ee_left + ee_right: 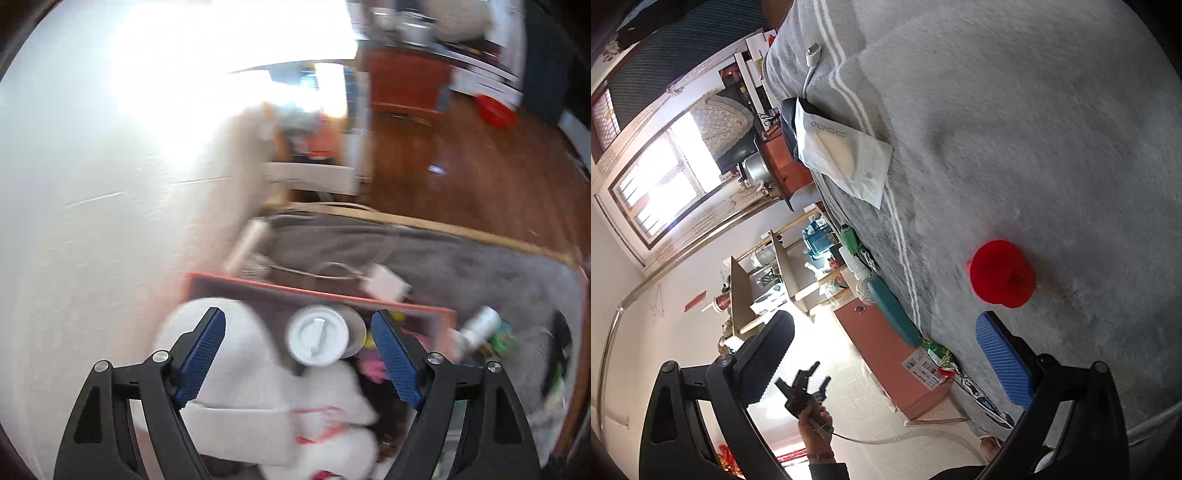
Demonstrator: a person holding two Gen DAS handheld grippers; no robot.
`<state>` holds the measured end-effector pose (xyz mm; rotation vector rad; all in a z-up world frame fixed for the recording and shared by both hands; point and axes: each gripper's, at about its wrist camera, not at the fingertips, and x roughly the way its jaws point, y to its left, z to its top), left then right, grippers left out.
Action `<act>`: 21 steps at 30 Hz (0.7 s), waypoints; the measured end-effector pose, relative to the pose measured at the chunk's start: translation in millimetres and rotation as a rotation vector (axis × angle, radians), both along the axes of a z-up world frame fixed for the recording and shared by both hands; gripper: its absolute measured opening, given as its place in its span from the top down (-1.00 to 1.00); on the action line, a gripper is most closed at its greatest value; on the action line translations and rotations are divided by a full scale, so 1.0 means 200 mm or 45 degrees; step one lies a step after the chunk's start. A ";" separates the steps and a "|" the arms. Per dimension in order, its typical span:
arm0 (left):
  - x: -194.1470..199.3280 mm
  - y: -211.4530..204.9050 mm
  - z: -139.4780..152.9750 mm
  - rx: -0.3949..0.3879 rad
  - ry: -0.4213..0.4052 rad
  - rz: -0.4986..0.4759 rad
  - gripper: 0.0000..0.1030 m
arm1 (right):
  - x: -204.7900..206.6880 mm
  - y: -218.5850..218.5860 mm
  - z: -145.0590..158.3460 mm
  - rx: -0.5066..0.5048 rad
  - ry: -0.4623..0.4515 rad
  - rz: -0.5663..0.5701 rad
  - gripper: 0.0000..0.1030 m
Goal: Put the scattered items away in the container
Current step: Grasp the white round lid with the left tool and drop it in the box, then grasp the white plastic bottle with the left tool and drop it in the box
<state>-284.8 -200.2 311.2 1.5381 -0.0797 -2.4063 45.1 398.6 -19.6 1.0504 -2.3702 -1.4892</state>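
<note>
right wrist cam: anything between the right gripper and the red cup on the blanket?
Nothing. In the right wrist view only bare grey blanket separates the open right gripper from the red cup.

Both grippers open, nothing pressed between the pads.

Left gripper [298, 338]: jaws spread wide, blue ribbed pads at about 9 and 3 o'clock of the gap, black finger arms running down to 7 and 5 o'clock of the view; pointing steeply down, view motion-blurred. Right gripper [882, 354]: jaws wide apart, one pad dark in backlight at 9 o'clock of the gap, the other blue at 3 o'clock; view strongly rolled. At 6 o'clock of the right wrist view, the person's hand [816, 424] grips the left gripper's handle, sleeve below.
</note>
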 end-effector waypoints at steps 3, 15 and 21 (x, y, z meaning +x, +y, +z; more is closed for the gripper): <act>0.02 -0.05 0.00 -0.006 0.012 0.028 -0.58 | 0.00 0.01 0.01 0.002 0.006 -0.004 -0.93; 0.08 1.10 -0.49 0.073 -0.245 -0.619 -0.58 | 0.01 0.01 -0.02 -0.023 -0.002 -0.020 -0.93; 0.02 1.56 -0.87 -0.257 -0.323 -0.816 -0.58 | 0.01 0.03 -0.04 -0.020 -0.016 -0.021 -0.93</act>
